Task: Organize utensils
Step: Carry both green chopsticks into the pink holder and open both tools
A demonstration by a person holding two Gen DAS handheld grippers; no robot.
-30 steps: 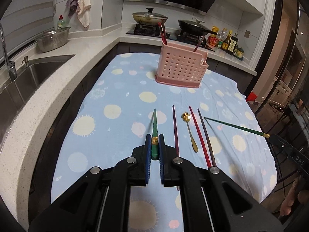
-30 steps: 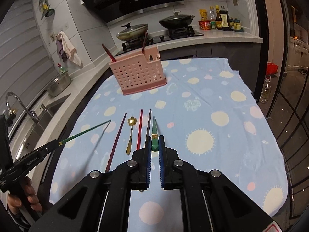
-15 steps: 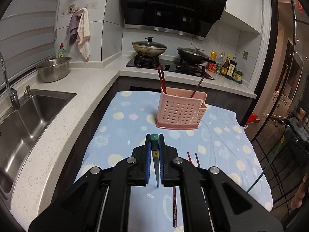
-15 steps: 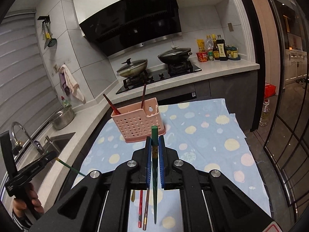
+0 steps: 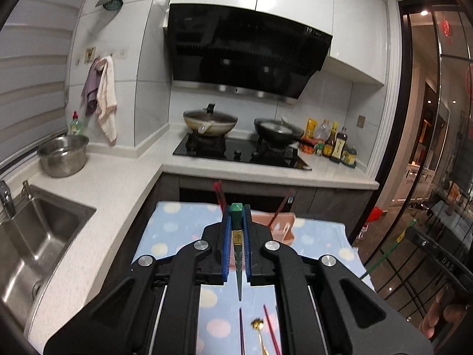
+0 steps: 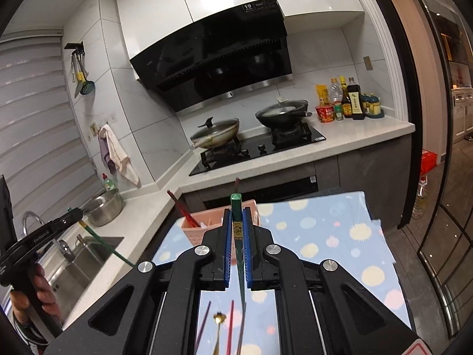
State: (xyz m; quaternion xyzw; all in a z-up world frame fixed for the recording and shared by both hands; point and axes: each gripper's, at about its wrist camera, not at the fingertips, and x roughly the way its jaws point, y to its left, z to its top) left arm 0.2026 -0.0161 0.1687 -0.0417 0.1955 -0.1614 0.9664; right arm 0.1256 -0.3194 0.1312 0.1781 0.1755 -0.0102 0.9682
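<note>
Above the spotted tablecloth (image 6: 331, 230), each gripper is clamped on a green chopstick. The left gripper (image 5: 236, 222) holds its green chopstick (image 5: 236, 236) nearly upright, blunt end up, thin tip down. The right gripper (image 6: 237, 222) pinches the other green chopstick (image 6: 238, 227) the same way. The pink utensil basket (image 6: 195, 224) stands just behind, red chopsticks (image 6: 181, 210) leaning in it. A gold spoon (image 5: 257, 325) lies flat on the cloth below.

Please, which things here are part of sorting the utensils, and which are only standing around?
For the job: green chopstick in the left gripper, green chopstick in the right gripper, pink basket, gold spoon, red chopsticks.

Standing around: pans, steel bowl, sauce bottles, towels.
</note>
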